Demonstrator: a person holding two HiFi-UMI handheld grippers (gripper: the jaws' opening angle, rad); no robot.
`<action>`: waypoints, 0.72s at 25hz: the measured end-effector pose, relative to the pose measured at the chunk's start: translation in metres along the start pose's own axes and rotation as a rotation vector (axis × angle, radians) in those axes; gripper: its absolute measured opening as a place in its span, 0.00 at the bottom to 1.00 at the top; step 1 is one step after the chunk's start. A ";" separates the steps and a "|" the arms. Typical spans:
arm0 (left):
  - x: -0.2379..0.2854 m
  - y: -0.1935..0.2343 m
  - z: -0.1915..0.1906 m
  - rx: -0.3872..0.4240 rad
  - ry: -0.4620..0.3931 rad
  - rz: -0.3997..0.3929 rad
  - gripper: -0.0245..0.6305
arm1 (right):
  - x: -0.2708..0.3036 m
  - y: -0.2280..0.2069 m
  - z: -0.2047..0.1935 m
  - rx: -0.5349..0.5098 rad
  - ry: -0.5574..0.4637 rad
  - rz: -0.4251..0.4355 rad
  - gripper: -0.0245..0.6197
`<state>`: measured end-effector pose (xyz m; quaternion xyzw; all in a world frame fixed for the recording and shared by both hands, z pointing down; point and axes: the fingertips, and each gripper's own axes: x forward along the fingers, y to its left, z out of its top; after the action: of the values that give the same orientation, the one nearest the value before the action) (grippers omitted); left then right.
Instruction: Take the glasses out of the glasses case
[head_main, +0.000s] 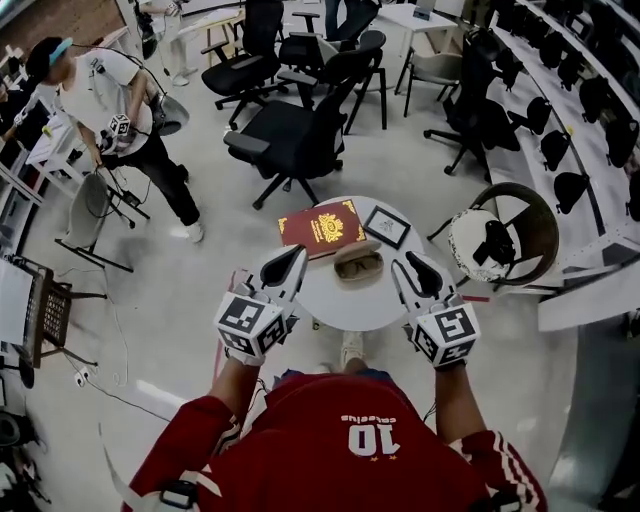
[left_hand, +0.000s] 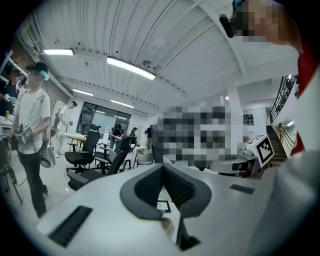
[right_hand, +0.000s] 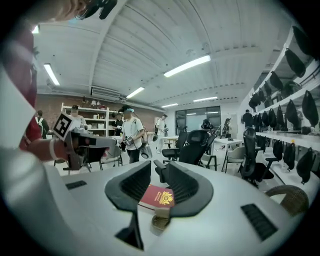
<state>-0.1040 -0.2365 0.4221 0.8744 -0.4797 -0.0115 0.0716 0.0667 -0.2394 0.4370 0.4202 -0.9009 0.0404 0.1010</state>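
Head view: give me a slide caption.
Left gripper and right gripper poised either side of the glasses case on a round table.

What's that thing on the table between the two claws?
A tan glasses case lies on the round white table, between the left claw and the right claw. The head view shows it.

Blind spots on my feed
I can't tell what the glasses case (head_main: 358, 265) holds. The left gripper view shows only a sliver of it beneath the jaws, and print on the small picture frame (head_main: 386, 226) is too tiny to read.
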 end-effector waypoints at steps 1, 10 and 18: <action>0.002 0.001 -0.002 0.003 0.003 -0.001 0.05 | 0.004 -0.001 -0.004 -0.018 0.014 0.002 0.20; 0.015 0.017 -0.025 -0.008 0.038 0.028 0.05 | 0.047 -0.012 -0.074 -0.152 0.190 0.060 0.20; 0.029 0.024 -0.054 -0.040 0.082 0.056 0.05 | 0.086 -0.024 -0.156 -0.251 0.331 0.122 0.20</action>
<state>-0.1040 -0.2677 0.4799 0.8588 -0.5004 0.0166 0.1088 0.0541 -0.2953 0.6073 0.3366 -0.8937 0.0024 0.2965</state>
